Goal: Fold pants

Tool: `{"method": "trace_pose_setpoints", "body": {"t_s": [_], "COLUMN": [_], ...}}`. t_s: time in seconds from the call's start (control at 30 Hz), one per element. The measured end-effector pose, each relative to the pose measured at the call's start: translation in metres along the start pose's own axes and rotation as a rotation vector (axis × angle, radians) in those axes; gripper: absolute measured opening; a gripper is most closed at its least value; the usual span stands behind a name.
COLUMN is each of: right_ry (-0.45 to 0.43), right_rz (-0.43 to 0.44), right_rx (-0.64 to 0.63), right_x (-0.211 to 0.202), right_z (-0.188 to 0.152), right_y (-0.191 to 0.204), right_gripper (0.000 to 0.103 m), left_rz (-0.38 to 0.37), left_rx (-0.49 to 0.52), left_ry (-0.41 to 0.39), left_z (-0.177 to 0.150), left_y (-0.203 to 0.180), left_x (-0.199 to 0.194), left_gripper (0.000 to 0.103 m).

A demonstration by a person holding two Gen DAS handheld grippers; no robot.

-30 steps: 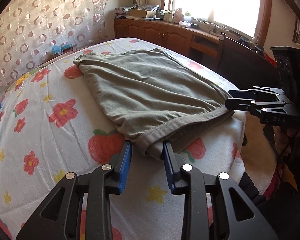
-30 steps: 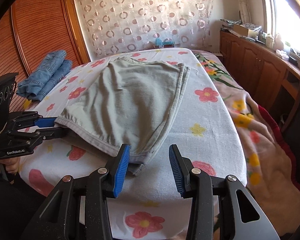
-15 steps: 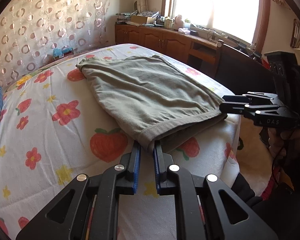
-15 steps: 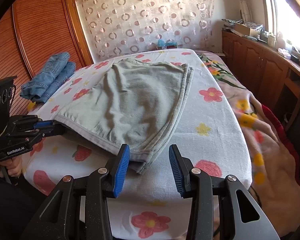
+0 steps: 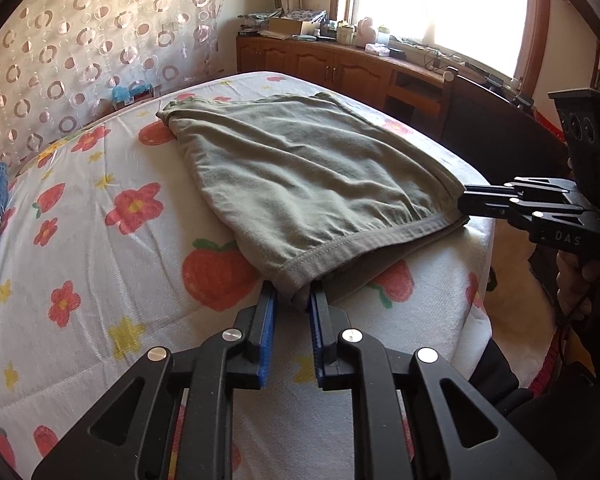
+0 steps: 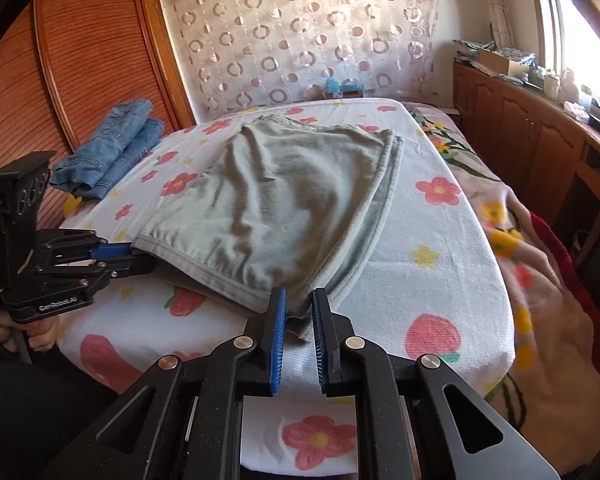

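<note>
Pants [image 5: 308, 184]: on bed [image 5: 100, 264], already folded lengthwise.
Left claw [image 5: 293, 300]: clamped on one waistband corner.
Right claw [image 6: 299, 308]: just closed on the other.
Left: cross fold, I'd say.

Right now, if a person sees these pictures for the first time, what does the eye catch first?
First, the olive-green pants spread flat on the flowered bed cover, with the left gripper and the right gripper each clamped on a near corner. Then the folded blue jeans at the far left edge of the bed.
</note>
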State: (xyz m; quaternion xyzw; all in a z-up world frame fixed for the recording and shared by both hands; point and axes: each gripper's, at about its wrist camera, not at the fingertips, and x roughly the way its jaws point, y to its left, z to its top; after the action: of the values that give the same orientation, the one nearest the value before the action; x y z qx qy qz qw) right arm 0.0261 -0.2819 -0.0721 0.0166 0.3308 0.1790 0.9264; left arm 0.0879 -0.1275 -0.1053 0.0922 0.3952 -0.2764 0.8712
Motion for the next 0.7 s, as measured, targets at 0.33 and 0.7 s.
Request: {"method": "trace_pose_setpoints", "body": {"t_s": [0.33, 0.7], "right_ry": [0.033, 0.032], "right_rz": [-0.030, -0.063], "right_rx": [0.050, -0.006], "right_x": [0.009, 0.015], "right_z": [0.002, 0.003], "right_y": [-0.005, 0.008], "right_gripper": [0.033, 0.034], "left_rz": [0.011, 0.013], "left_rx": [0.013, -0.001], "left_ry": [-0.032, -0.012], "left_z": [0.002, 0.000], "left_y": [-0.002, 0.001], "left_x": [-0.005, 0.001], "left_gripper": [0.016, 0.016]}}
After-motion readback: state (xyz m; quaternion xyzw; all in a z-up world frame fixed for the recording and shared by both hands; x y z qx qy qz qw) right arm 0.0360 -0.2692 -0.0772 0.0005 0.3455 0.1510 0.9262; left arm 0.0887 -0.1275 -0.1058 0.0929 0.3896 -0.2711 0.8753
